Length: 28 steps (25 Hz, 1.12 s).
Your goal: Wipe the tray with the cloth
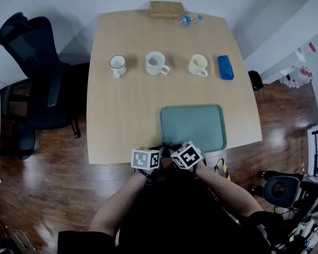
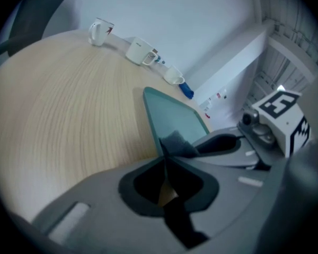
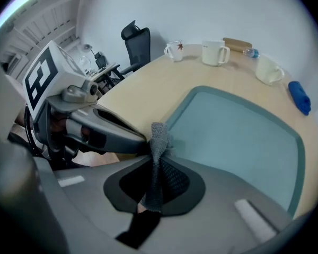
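Observation:
The teal tray (image 1: 196, 128) lies near the table's front right edge, bare inside. A small grey cloth (image 3: 159, 136) hangs over the tray's near left corner. My right gripper (image 3: 155, 160) is shut on it, and the cloth runs up between its pads. My left gripper (image 2: 164, 160) comes in from the left with its jaws together, pinching the same cloth (image 2: 178, 143) at its tips. In the head view both grippers, left (image 1: 158, 151) and right (image 1: 172, 148), meet at the table's front edge by the tray's corner.
Three mugs (image 1: 158, 63) stand in a row across the table's middle, with a blue folded item (image 1: 225, 67) to their right. A plastic bottle (image 1: 187, 20) and a wooden box (image 1: 166, 9) sit at the far edge. A black office chair (image 1: 34, 73) stands to the left.

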Available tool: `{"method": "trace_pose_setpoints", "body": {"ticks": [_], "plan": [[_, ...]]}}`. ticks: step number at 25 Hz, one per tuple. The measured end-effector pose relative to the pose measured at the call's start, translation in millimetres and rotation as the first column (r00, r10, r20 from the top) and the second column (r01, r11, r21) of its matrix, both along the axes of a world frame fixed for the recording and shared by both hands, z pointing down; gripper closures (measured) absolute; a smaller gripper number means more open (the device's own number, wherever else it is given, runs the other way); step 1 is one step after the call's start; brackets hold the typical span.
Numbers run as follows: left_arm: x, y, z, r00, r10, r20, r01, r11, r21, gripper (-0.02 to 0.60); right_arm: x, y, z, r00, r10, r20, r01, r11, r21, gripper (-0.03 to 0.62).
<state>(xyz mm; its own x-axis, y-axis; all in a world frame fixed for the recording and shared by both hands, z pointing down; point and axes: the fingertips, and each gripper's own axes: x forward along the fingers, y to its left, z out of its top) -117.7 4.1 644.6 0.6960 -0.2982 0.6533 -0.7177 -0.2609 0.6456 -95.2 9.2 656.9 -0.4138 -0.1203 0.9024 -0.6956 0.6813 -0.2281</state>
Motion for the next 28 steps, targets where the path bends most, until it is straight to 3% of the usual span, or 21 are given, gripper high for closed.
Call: {"method": "trace_pose_setpoints", "body": {"ticks": [4, 7, 11, 18, 24, 28], "plan": [[2, 3, 0, 0.993, 0.076, 0.089, -0.079, 0.996, 0.038, 0.56, 13, -48, -8, 0.992, -0.1, -0.077, 0.108, 0.988, 0.107, 0.566], [8, 5, 0, 0.972, 0.142, 0.185, -0.157, 0.985, 0.067, 0.558, 17, -92, -23, 0.964, -0.211, -0.161, 0.24, 0.952, 0.189, 0.566], [8, 0, 3, 0.952, 0.144, 0.269, -0.173, 0.981, 0.089, 0.56, 15, -146, -22, 0.889, -0.363, -0.281, 0.436, 0.858, 0.271, 0.566], [-1, -3, -5, 0.959, 0.06, 0.278, -0.081, 0.994, 0.067, 0.56, -9, -169, -3, 0.722, -0.559, -0.407, 0.68, 0.683, 0.268, 0.566], [0, -2, -5, 0.973, 0.004, 0.23, -0.023, 0.996, 0.082, 0.56, -20, -105, -2, 0.648, -0.712, -0.272, 0.762, 0.612, 0.212, 0.566], [-2, -1, -2, 0.973, -0.002, 0.229, -0.014, 0.998, 0.066, 0.56, -16, -34, -4, 0.553, -0.81, -0.195, 0.832, 0.527, 0.171, 0.566]]}}
